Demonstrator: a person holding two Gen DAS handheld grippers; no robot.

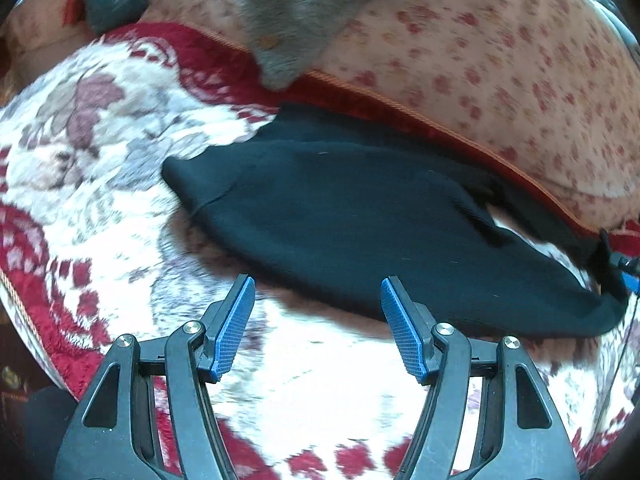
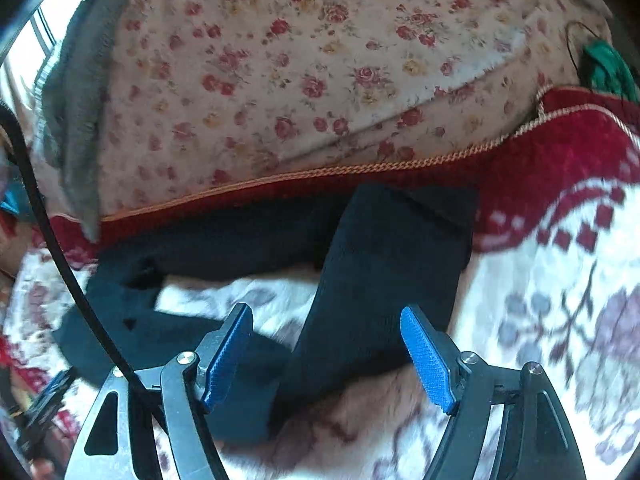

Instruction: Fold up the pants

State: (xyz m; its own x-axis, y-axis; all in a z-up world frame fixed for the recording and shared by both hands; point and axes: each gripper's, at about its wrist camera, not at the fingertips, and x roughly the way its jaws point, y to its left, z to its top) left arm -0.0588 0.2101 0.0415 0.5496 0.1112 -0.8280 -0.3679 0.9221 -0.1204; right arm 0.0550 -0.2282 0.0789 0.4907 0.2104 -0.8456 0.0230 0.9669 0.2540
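The black pants (image 1: 360,232) lie on the blanket (image 1: 100,152), partly folded by the look of it, with 1 leg angled across. The next fold likely needs a fresh grasp at an edge. The left gripper (image 1: 316,304) and right gripper (image 2: 326,332) both stand wide open, holding nothing.

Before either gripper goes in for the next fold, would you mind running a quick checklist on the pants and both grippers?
1. Left gripper open, nothing between the pads: ok.
2. Right gripper open, pads clear of the cloth: ok.
3. Black pants lying on the red and white blanket, within both views: ok.
4. Pants lying flat: not ok; in the right view one part is doubled across the rest and bunched at the left.
5. Grey garment on the floral cloth is apart from the pants: ok.
6. Black cable clear of the right gripper: cannot tell.
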